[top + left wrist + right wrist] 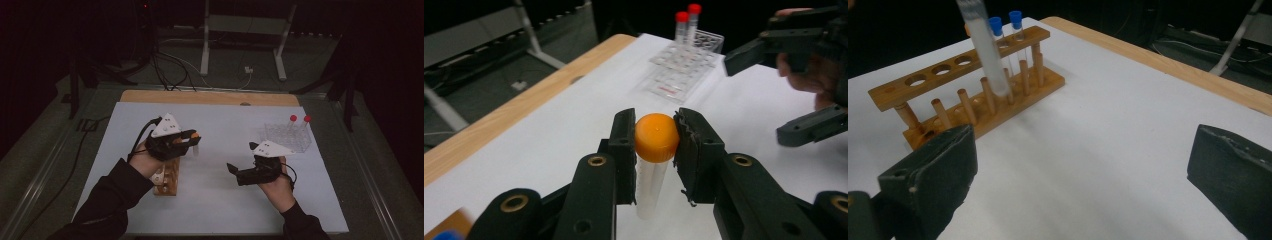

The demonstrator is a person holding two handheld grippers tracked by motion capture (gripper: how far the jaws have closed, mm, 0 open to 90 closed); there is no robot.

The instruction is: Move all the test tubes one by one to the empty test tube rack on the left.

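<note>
The left gripper (657,150) pinches an orange-capped test tube (655,150) by its cap, held above the wooden rack (167,181) at near left. The right gripper (245,170) hangs spread and empty near right. Next, I judge, the tube must travel right and drop upright into the clear rack (287,137)

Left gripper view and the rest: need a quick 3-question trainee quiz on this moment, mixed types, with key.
1. True or false: the left gripper is shut on the orange cap of a tube.
2. How many red-capped tubes stand in the clear rack? A) none B) two C) five
3. Fill in: the right gripper has its jaws ____, with nothing between them.

Key: 1 true. 2 B. 3 open. The wooden rack holds two blue-capped tubes.
</note>
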